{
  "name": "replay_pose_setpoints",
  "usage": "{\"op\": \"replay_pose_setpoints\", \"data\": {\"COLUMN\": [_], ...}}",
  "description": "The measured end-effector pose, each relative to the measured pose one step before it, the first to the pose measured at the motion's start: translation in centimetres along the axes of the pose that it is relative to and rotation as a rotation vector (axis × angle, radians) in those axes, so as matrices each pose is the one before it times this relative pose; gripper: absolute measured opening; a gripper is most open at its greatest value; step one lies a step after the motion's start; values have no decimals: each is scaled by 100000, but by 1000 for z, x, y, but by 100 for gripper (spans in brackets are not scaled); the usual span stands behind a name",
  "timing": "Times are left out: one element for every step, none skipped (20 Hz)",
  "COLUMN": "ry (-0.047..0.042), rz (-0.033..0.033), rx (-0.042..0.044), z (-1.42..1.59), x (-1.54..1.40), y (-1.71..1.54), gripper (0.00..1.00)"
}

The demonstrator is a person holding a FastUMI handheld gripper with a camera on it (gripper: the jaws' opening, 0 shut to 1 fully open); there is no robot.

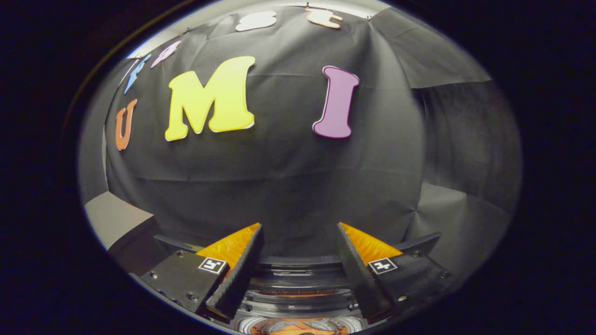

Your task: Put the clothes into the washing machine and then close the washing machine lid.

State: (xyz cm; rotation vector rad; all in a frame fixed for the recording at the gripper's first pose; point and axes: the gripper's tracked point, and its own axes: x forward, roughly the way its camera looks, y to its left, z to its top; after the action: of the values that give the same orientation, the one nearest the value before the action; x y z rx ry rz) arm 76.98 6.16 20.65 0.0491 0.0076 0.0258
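Tongs [300, 230] are spread wide apart, and nothing sits between the two fingers [237, 274]. Right under them is the round mouth of the washing machine [298, 284], with ringed walls going down inside. Deep at the bottom of the drum lies something orange [298, 328], maybe the clothes, but I cannot tell for sure. Beyond the fingers hangs the black cloth wall [279, 177].

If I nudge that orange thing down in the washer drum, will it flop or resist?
Probably flops: the orange thing looks like cloth lying in the drum, though little of it shows. Likely light, and apt to bunch rather than slide. The claw is open above it, holding nothing.
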Motion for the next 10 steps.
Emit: {"op": "replay_pose_setpoints", "data": {"ry": [-1366,-1044,-716,-473,-308,-457,-812,-846,-791,-781], "rz": [181,286,215,98,-42,-178,-54,92,125,214], "rx": [198,321,-117,-146,-13,89,-217,-7,106,-47], "z": [72,5,-155,-38,34,-18,37,-142,-71,-158], "x": [-439,-445,-335,-175,-98,-105,-174,-498,-584,-390], "y": [-41,87,75,-175,57,-24,28,-58,4,-64], "gripper": [96,96,96,96,96,96,96,96,96,96]}}
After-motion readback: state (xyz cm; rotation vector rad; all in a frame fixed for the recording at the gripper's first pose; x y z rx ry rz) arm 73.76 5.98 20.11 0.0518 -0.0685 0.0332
